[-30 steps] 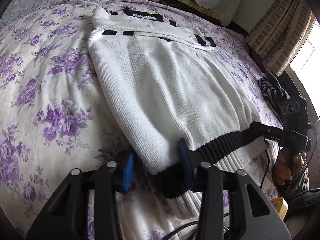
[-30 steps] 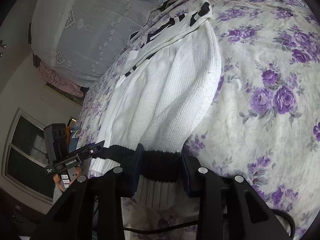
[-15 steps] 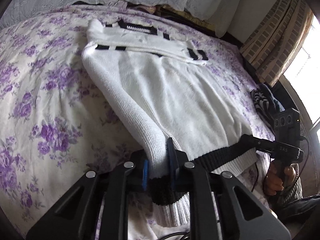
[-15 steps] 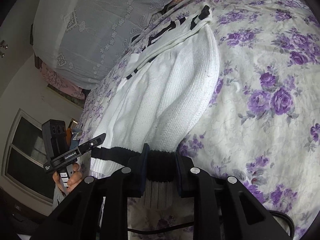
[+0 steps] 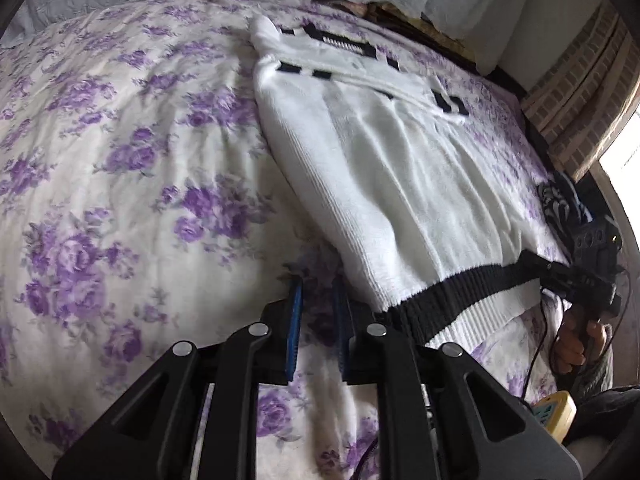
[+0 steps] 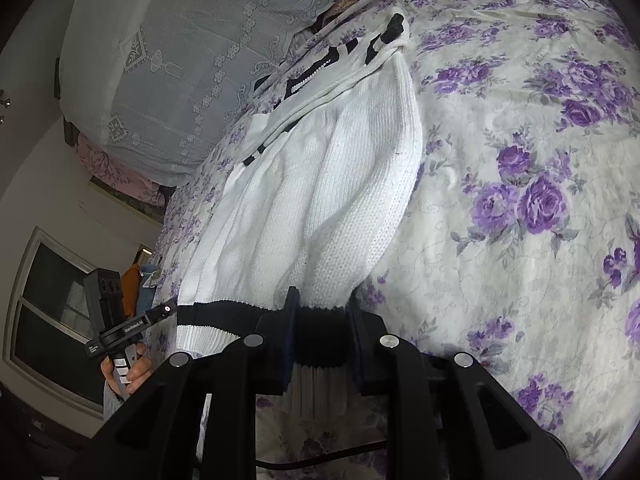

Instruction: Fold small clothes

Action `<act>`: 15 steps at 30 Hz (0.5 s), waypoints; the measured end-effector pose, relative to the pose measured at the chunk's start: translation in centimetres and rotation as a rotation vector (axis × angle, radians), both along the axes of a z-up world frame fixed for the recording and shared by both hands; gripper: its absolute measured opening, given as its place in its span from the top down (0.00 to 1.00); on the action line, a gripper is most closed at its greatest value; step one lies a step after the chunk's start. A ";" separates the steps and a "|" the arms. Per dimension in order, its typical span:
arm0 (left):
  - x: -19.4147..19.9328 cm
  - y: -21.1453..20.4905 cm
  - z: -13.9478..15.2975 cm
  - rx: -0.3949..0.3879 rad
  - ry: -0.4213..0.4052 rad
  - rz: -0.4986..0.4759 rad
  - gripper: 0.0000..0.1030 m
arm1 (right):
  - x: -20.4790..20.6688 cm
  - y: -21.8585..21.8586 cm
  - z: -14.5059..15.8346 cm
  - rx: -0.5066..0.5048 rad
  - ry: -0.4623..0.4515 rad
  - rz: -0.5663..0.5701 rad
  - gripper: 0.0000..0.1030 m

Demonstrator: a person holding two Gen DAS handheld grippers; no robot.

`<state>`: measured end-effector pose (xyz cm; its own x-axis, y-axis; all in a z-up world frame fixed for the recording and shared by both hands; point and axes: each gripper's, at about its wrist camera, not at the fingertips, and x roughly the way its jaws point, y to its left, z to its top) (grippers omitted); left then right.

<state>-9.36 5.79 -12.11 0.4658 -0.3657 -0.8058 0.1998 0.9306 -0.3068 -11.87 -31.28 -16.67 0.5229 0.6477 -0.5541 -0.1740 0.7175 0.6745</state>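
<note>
A white knit sweater (image 5: pixel 384 168) with black stripes and a black band above a white ribbed hem lies lengthwise on the floral bedspread (image 5: pixel 120 184). In the left wrist view my left gripper (image 5: pixel 316 300) sits just left of the sweater's hem corner, its blue pads a narrow gap apart with only bedspread between them. In the right wrist view my right gripper (image 6: pixel 320 312) is shut on the sweater's black hem band (image 6: pixel 320 328), and the sweater (image 6: pixel 320 200) stretches away from it. The left gripper (image 6: pixel 160 312) shows at the hem's far end there. The right gripper (image 5: pixel 560 268) shows at the hem's right end.
A lace-covered headboard or pillow (image 6: pixel 180 60) stands at the far end of the bed. A dark striped garment (image 5: pixel 560 204) lies at the bed's right edge. A yellow object (image 5: pixel 556 416) sits at the lower right. A window (image 6: pixel 52 312) is beside the bed.
My left gripper had closed on the sweater's left hem corner half a second ago; now the corner is out of the jaws and the gripper sits to its left. The right gripper keeps its hold.
</note>
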 end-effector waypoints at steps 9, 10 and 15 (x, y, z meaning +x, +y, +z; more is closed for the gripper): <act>-0.6 -6.1 3.1 0.032 -0.075 -0.125 0.59 | 0.2 0.4 0.1 -0.008 0.002 0.000 0.79; -0.6 -6.6 3.2 0.022 -0.076 -0.146 0.44 | 0.2 0.4 0.1 -0.009 0.001 0.001 0.78; 1.0 -10.0 1.4 0.008 -0.015 -0.193 0.38 | 0.2 0.5 0.0 -0.011 -0.002 0.004 0.78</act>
<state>-8.37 -4.22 -10.74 0.3995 -0.4432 -0.8025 0.3797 0.8768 -0.2952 -11.72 -30.82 -16.62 0.5215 0.6436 -0.5602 -0.1778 0.7241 0.6664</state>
